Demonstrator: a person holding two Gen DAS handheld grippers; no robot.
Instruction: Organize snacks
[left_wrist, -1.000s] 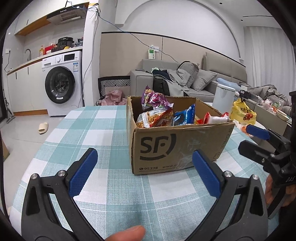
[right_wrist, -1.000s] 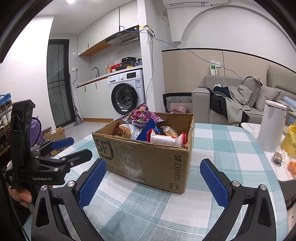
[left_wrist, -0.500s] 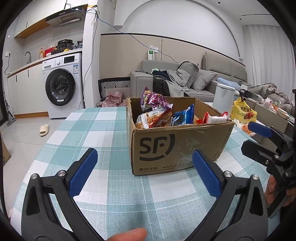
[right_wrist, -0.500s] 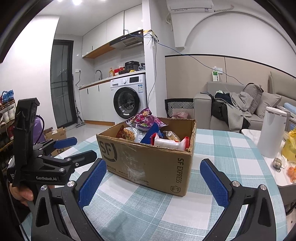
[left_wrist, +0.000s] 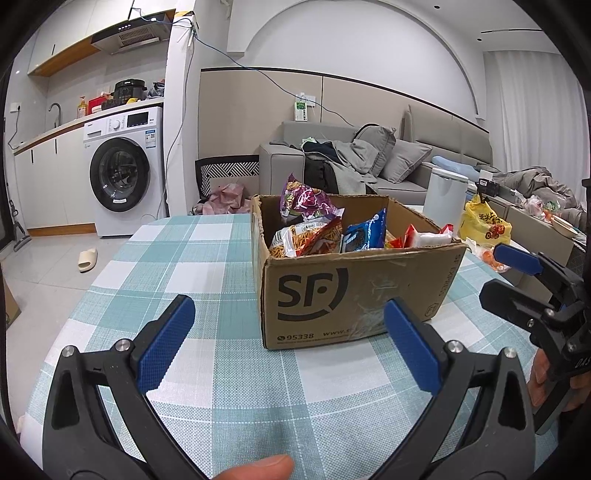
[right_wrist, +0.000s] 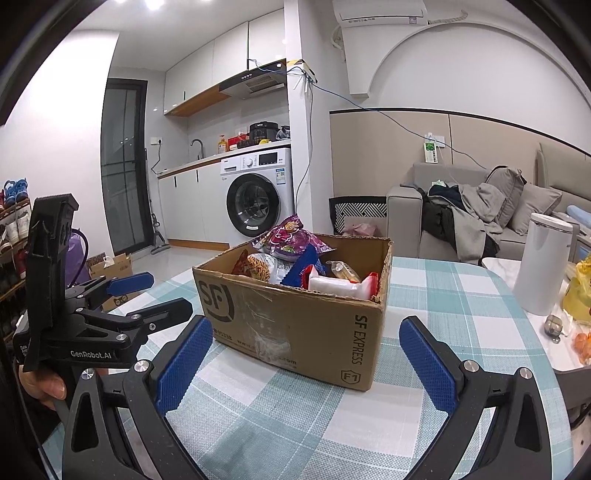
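Raising both views slightly, I hold the left claw (left_wrist: 284, 339) and right claw (right_wrist: 306, 362) apart, empty; the snack-filled brown cardboard box (left_wrist: 354, 291) sits unmoved on the checked worktop (left_wrist: 207, 266).

Tablecloth (left_wrist: 207, 258): teal-and-white check, lower half of frame.
Cardboard box (left_wrist: 354, 291): brown, black "SF" logo, centre.
Purple packet (left_wrist: 304, 201): purple with red and yellow print, top of box.
Noodle packet (left_wrist: 306, 240): orange-red and white.
Blue packet (left_wrist: 365, 234): blue with black.
Left gripper (left_wrist: 288, 343): black frame, blue textured pads.
Right gripper (right_wrist: 306, 362): black, blue pads.
Washing machine (left_wrist: 125, 184): white, black door, left.
Sofa (left_wrist: 406, 158): grey, centre right.
Yellow bag (left_wrist: 485, 223): yellow, red print, right.
Bin (right_wrist: 543, 258): white, right.
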